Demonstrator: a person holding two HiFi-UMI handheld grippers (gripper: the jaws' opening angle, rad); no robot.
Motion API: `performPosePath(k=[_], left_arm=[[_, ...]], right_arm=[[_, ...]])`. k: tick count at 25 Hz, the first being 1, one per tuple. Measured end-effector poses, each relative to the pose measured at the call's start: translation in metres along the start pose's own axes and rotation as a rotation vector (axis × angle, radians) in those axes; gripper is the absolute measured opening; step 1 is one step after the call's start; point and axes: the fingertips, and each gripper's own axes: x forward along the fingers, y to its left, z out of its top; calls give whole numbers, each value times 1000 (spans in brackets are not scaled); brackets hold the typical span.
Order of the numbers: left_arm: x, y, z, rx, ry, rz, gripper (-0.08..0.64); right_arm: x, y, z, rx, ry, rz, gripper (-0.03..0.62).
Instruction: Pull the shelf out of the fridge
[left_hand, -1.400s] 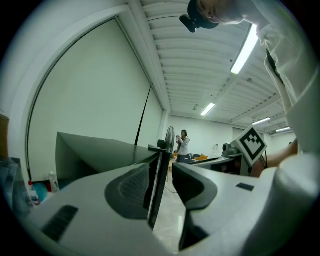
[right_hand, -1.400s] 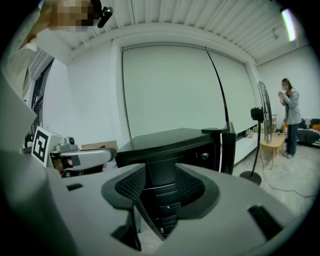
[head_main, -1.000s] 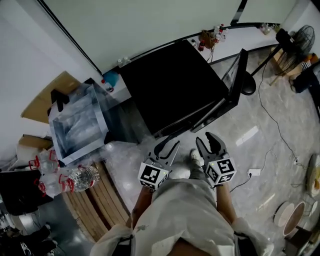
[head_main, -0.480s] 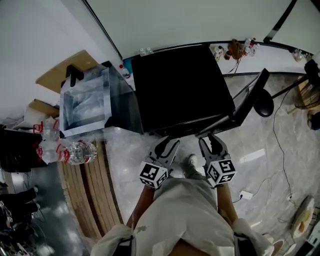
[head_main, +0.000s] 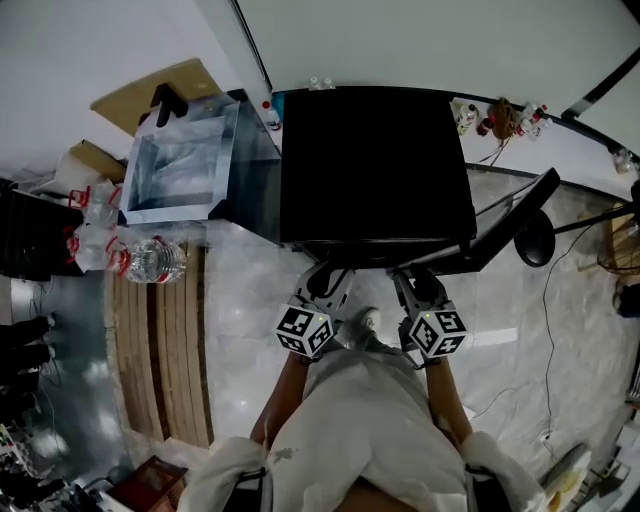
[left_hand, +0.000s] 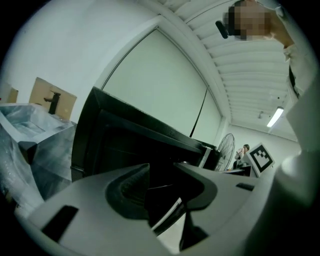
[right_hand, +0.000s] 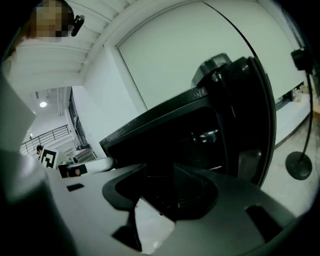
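The black fridge (head_main: 375, 165) stands straight ahead with its door (head_main: 505, 235) swung open to the right. Both grippers reach into its open front, their tips just under the top's front edge. My left gripper (head_main: 328, 277) is shut, and its own view shows only the dark interior past my left gripper (left_hand: 161, 170). My right gripper (head_main: 418, 278) has its jaws closing. In the right gripper view nothing is pressed between the pads of my right gripper (right_hand: 160, 170). The inside of the fridge (right_hand: 200, 140) is dark, and I cannot make out the shelf clearly.
A clear plastic-wrapped box (head_main: 180, 165) stands left of the fridge, with water bottles (head_main: 150, 262) and a wooden pallet (head_main: 160, 340) in front of it. A fan base (head_main: 535, 240) sits behind the open door. A cable (head_main: 548, 340) runs over the floor on the right.
The view has swung so the fridge now sits square ahead. Both grippers have moved forward, from the floor in front to the fridge's open front.
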Motion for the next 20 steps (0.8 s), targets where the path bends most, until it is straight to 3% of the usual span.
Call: performPosePath(k=[11, 20], left_arm=[[9, 17, -40, -121, -4, 40, 147], [22, 23, -61, -189, -2, 49, 175]], right_arm=[[22, -13, -23, 122, 7, 62, 169], [30, -36, -35, 232, -29, 53, 181]])
